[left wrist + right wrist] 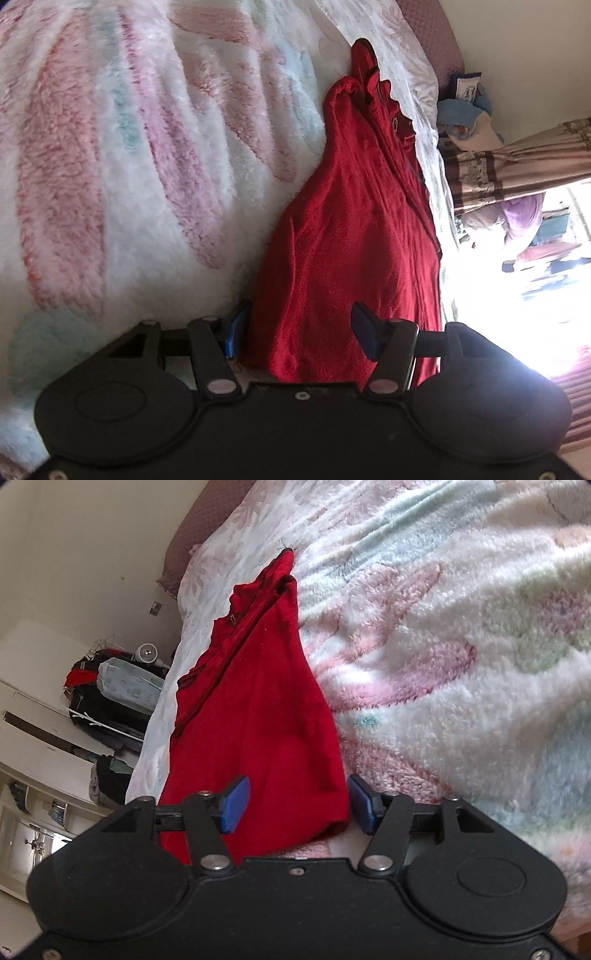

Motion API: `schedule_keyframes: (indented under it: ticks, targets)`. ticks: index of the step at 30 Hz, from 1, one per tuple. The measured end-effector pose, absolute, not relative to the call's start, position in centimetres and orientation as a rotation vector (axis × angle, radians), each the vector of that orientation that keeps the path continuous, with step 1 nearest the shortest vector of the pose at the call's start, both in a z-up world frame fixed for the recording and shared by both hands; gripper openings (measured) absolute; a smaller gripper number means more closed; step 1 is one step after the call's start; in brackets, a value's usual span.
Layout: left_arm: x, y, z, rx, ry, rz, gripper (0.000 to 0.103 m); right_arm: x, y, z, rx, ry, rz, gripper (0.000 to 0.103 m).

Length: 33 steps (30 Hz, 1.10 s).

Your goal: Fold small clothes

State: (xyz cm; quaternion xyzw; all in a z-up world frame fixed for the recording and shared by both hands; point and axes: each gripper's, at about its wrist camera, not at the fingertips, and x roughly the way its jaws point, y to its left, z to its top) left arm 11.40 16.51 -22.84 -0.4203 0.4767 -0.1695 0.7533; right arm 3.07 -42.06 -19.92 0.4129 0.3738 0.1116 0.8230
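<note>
Left wrist view shows the red garment [343, 221] lying long and bunched on the bed, on the fluffy blanket [110, 166] beside the floral sheet [399, 48], its near hem between my left fingers [301, 332]. Those stand well apart, pads off the cloth. My right fingers [299, 805] straddle the hem's other corner, equally wide, gripping nothing. Closing now, I judge, could catch blanket pile with the hem, or only one layer, skewing the fold.

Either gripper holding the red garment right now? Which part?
Neither. Left gripper and right gripper stand open astride the red garment's near edge, pads not pressing.
</note>
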Motion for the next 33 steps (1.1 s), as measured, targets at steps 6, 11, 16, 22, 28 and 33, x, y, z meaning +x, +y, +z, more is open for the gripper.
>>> schedule_keyframes:
  ticks: [6, 11, 16, 22, 28, 33]
  targets:
    - [11.7, 16.4, -22.5, -0.918, 1.057, -0.388, 0.055, 3.4, -41.4, -19.5, 0.858, 0.811, 0.261, 0.064]
    - [11.9, 15.7, -22.4, -0.857, 1.077, -0.323, 0.009, 3.2, -41.3, -19.4, 0.867, 0.812, 0.255, 0.058]
    - [11.8, 16.1, -22.5, -0.946, 1.063, -0.325, 0.003, 3.3, -39.9, -19.1, 0.809, 0.823, 0.252, 0.008]
    - [14.3, 16.4, -19.9, -1.041, 0.958, -0.412, 0.003, 4.1, -40.2, -17.0, 0.946, 0.719, 0.355, 0.007]
    - [20.1, 15.0, -16.2, -0.991, 0.874, -0.468, 0.003, 7.5, -41.5, -15.5, 1.036, 0.638, 0.344, 0.007]
    - [25.9, 14.5, -14.7, -0.994, 0.838, -0.49, 0.003, 11.2, -43.0, -14.5, 1.073, 0.588, 0.315, 0.007]
